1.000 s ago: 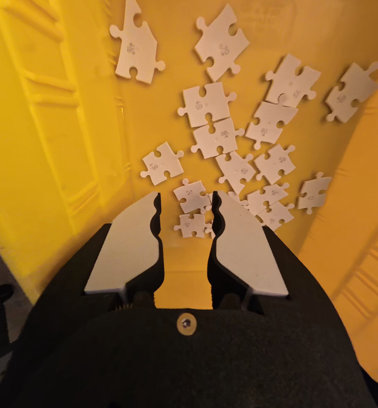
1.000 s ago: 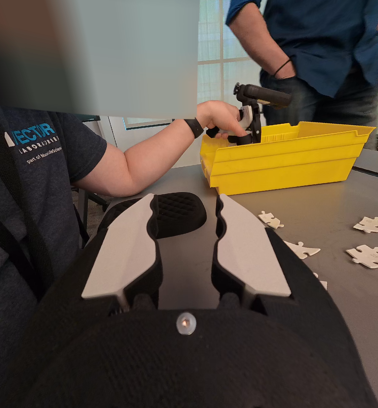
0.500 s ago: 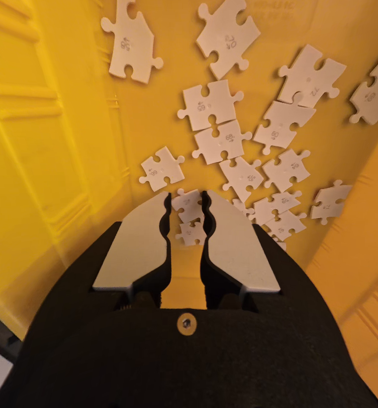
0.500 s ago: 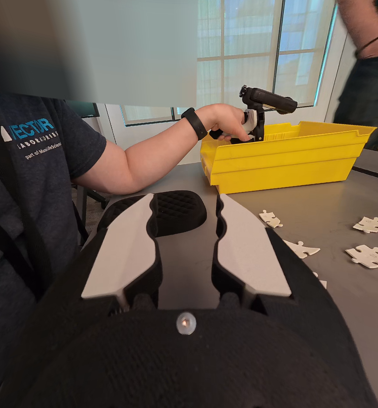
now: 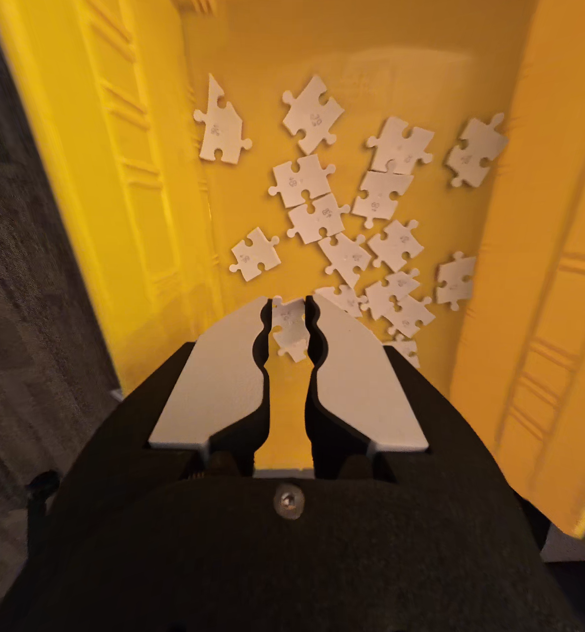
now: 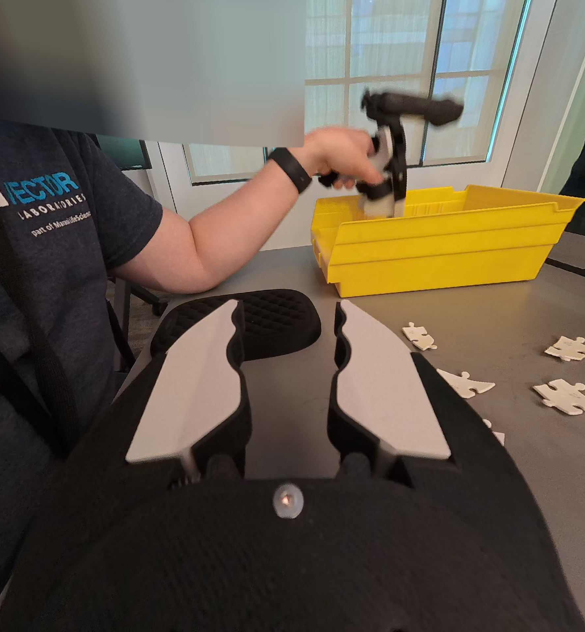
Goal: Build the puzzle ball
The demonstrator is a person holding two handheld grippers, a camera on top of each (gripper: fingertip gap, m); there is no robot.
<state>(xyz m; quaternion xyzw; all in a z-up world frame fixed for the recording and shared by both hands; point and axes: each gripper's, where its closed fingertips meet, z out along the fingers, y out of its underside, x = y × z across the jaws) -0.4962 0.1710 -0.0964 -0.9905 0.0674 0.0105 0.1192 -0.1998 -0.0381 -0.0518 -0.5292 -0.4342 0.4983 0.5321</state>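
- The left gripper (image 5: 288, 301) is over the near end of the yellow bin (image 5: 140, 171), its jaws drawn close around a white puzzle piece (image 5: 289, 328); the piece sits between the fingertips, and I judge it pinched, though contact on its edges is not plain.
- Many more loose pieces (image 5: 318, 219) lie flat on the bin's floor, spread from the middle toward its far end, several touching or overlapping.
- The right gripper (image 6: 288, 307) hovers over the grey table (image 6: 489, 307) near its front edge, jaws well apart and holding nothing.
- A few table pieces (image 6: 566, 396) lie on the table's right side, between that gripper and the bin; a black pad (image 6: 277, 314) sits just ahead of the fingers.
- Risk: the hold is only on thin edges, so the piece could twist or slip out on the lift.
- Risk: a neighbouring piece (image 5: 344, 299) lies just beside the right finger and could be dragged along.
- Risk: the bin's near wall is close, and a low exit could knock the piece free.
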